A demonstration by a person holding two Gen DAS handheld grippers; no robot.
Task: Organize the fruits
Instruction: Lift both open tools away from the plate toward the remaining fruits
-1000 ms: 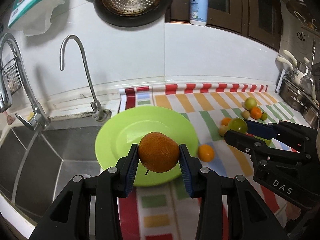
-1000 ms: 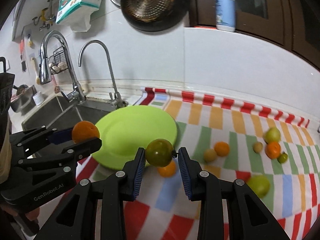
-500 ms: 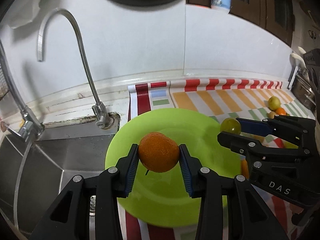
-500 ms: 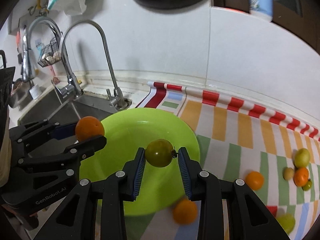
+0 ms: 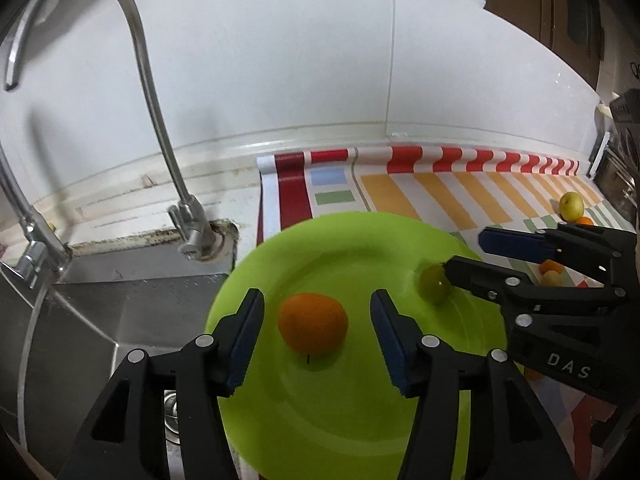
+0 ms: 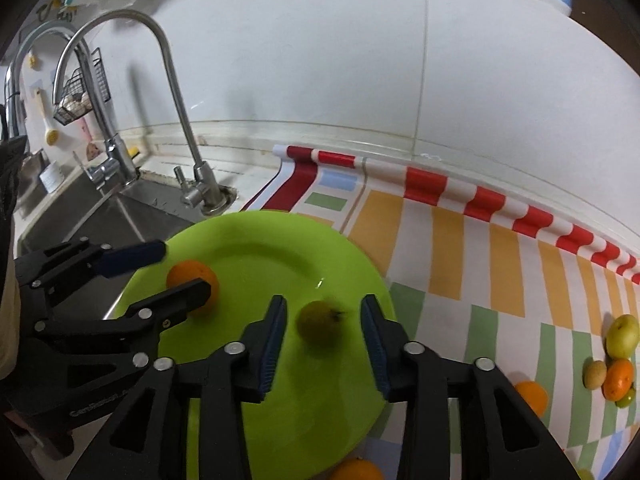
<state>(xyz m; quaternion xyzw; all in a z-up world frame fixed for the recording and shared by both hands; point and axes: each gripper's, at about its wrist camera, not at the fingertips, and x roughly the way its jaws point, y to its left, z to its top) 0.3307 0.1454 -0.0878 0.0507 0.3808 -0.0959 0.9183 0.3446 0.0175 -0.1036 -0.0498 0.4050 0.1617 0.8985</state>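
A lime-green plate point(image 5: 360, 420) point(image 6: 256, 248) lies on the striped mat beside the sink. An orange tangerine point(image 5: 313, 329) point(image 6: 193, 282) sits between the blue pads of my left gripper point(image 5: 317, 336) point(image 6: 182, 268), whose jaws are opening; the pads stand clear of it on both sides. A small green fruit point(image 6: 318, 324) point(image 5: 434, 283), blurred, lies between the fingers of my right gripper point(image 6: 323, 334) point(image 5: 468, 252). Those jaws are opening too and their pads do not touch the fruit. Both grippers hover low over the plate, side by side.
Loose fruits lie on the mat at the right: a yellow-green one point(image 6: 622, 336), oranges point(image 6: 618, 378) point(image 6: 530, 398) and another orange point(image 6: 356, 470) by the plate's near edge. A steel sink point(image 5: 80, 320) and curved tap point(image 5: 160, 132) stand left of the plate. White wall behind.
Both grippers came down and forward over the plate. Each let go of its fruit: the tangerine and the green fruit now sit loose between widened jaws.
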